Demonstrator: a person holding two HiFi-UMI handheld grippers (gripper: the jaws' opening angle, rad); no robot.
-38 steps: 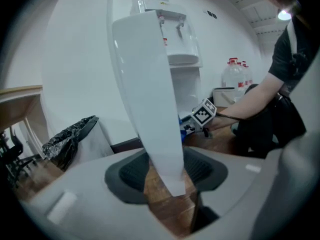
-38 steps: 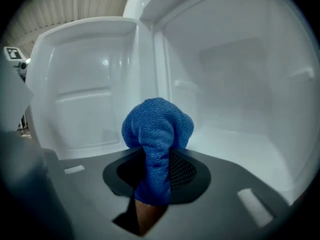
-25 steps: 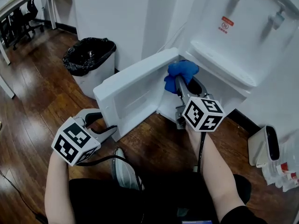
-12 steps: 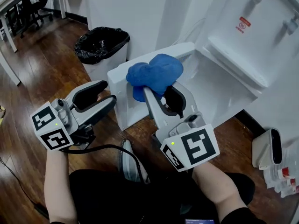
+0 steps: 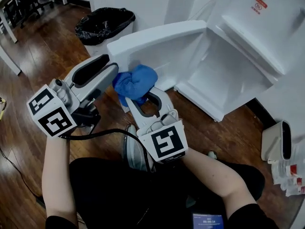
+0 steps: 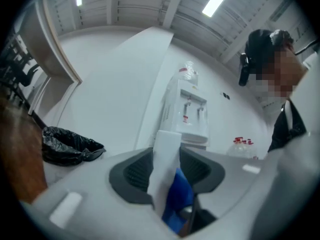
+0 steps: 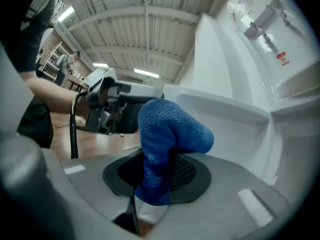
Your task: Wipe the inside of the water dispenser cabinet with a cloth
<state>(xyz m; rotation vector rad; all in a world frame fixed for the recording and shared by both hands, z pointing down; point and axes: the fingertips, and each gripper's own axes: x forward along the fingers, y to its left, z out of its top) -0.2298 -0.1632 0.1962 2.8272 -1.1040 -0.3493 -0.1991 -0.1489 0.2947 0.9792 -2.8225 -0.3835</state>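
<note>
Well off to the left, beyond my left gripper (image 5: pixel 112 70), stands a waste bin (image 5: pixel 104 26) lined with a black bag. The left gripper's tips reach the lower corner of the open cabinet door (image 5: pixel 159 46). From the head view I can't make out the contact. The left gripper view shows it: the door's white edge stands upright between the jaws, which have just been closing. Both pads sit against the edge, so I read that gripper as clamped on the door. Past that edge only a sliver of the blue cloth (image 5: pixel 136 81) shows in that view.

Just right of the left gripper, my right gripper (image 5: pixel 140 98) is clenched on the cloth. The cloth bunches over its fingertips and hides them from above. In the right gripper view the pads press a fold between them. The bundle sits close in front of the door's inner face, and I cannot tell whether it touches.

Further right of the right gripper the cabinet (image 5: pixel 224 75) of the water dispenser (image 5: pixel 267 23) stands open. The dispenser's top is cut off by the frame. At the far right a white container (image 5: pixel 274 149) lies partly out of frame and is hard to identify.
</note>
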